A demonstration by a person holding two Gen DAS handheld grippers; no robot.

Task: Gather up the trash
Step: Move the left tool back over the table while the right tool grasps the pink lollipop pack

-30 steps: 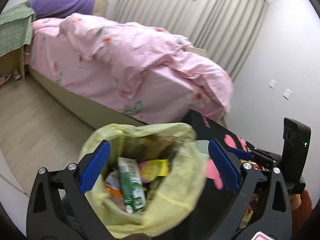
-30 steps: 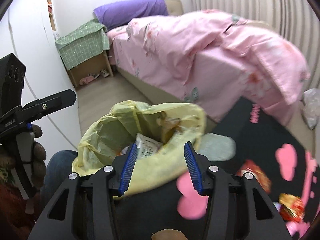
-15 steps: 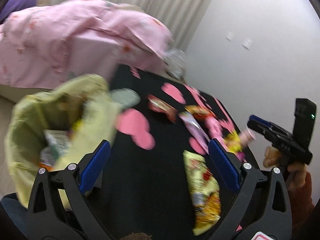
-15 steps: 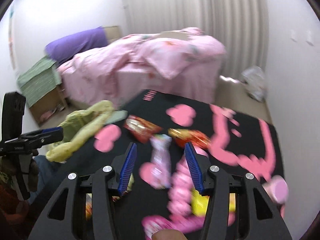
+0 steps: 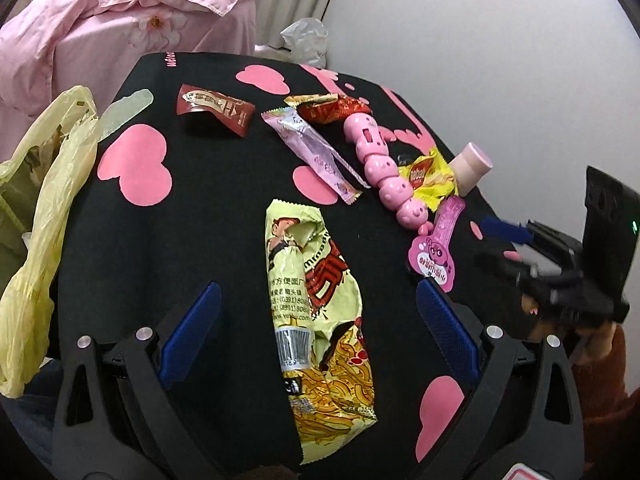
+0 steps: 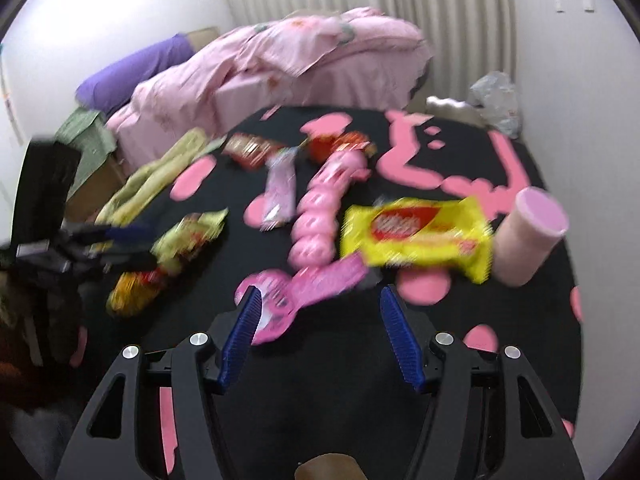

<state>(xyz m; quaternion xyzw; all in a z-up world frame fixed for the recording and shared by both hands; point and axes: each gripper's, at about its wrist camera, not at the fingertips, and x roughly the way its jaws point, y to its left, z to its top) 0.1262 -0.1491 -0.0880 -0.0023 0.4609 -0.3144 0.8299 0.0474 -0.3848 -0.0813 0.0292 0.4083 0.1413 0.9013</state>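
**Noodle packet lined up between the left tongs; pink card straddled by the right**

The left gripper (image 5: 318, 334) is held with its jaws wide apart and nothing clamped. The yellow noodle packet (image 5: 316, 312) is seen lying flat on the black cloth (image 5: 192, 240), directly ahead of and between these jaws, its long axis running along the line the tongs point, so that a closing would be made across its narrow width. This packet is judged the nearest piece of trash to the left tongs.

The right gripper (image 6: 320, 328) is likewise open and empty; its jaws have just been opening. The pink card (image 6: 304, 288) is found just ahead of its tips, lying aslant, with one rounded end near the left-hand pad; whether it is touched cannot be told through the blur. The yellow snack bag (image 6: 416, 236) lies further ahead and to the right of these tongs.

The yellow trash bag (image 5: 36, 208) hangs off the cloth's edge, well to the left of the left tongs, so a carry that way is expected.
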